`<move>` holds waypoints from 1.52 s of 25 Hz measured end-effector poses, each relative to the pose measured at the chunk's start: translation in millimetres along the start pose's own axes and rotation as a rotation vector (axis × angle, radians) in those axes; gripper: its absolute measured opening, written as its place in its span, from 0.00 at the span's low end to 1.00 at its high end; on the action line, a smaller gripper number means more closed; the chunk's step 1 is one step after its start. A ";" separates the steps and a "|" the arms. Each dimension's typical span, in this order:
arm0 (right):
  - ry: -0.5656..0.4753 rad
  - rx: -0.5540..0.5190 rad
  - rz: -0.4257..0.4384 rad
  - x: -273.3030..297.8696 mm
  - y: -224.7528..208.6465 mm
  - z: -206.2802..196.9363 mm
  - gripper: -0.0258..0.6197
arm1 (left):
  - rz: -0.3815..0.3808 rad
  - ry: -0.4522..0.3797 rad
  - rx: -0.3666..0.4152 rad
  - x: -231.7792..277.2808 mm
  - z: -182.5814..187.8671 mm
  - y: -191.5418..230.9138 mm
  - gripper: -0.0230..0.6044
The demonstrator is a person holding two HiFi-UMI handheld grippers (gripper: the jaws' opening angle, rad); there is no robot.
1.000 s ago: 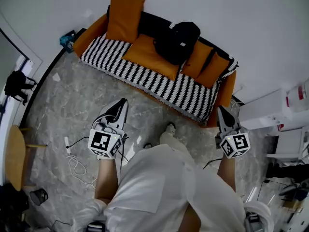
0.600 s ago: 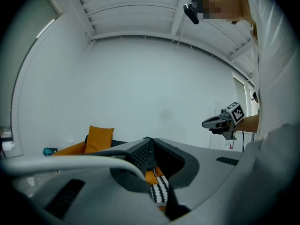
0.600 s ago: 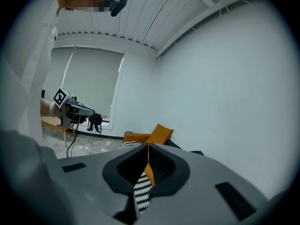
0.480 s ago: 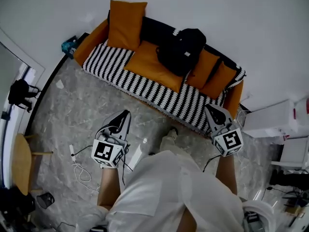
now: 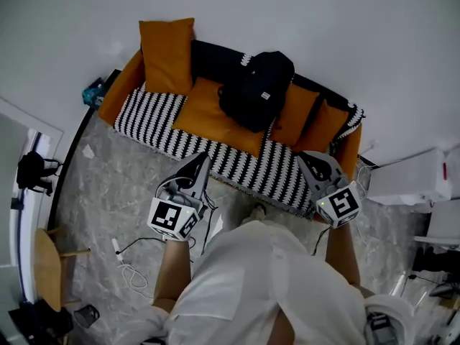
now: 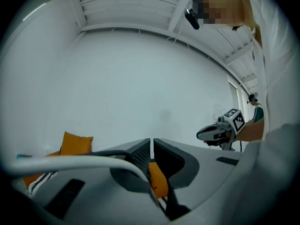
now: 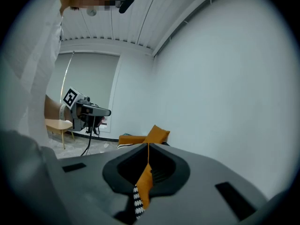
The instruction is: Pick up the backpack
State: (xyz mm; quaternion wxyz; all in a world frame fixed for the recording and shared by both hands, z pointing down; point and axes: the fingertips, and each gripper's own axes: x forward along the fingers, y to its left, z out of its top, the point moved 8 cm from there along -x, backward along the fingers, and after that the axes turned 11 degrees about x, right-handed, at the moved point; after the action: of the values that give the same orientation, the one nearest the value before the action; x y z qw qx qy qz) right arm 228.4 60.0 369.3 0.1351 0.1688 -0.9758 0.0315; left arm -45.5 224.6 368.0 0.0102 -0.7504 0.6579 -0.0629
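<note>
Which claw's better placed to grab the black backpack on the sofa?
Right, narrowly. The right claw is over the front edge of the orange sofa, aimed at the black fabric backpack; the left claw looks slightly farther. Both are shut and must open first.

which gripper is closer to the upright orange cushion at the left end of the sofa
Left. The left gripper is in front of the sofa's middle, diagonally off from the cushion; the right gripper is by the sofa's right end, clearly farther.
</note>
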 end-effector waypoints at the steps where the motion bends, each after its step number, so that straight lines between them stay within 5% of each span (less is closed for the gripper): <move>1: -0.007 0.000 0.002 3.1 -9.5 1.6 0.07 | -0.006 -0.003 0.006 12.1 1.4 0.6 0.10; 12: -0.013 0.037 -0.032 49.8 -67.8 8.6 0.07 | -0.103 0.029 0.008 106.0 -7.8 39.3 0.10; 29: -0.020 0.169 -0.232 193.9 -120.3 38.3 0.07 | -0.464 -0.020 0.067 276.8 -8.2 183.3 0.10; 38: -0.003 0.259 -0.296 230.2 -142.9 25.3 0.07 | -0.602 -0.006 0.086 332.4 -24.3 207.0 0.10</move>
State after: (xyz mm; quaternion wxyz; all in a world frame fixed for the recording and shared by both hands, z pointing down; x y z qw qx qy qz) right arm 61.6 -151.1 410.4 0.1141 0.3266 -0.9283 0.1361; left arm -210.2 -130.2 398.7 0.0247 -0.9108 0.4025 -0.0886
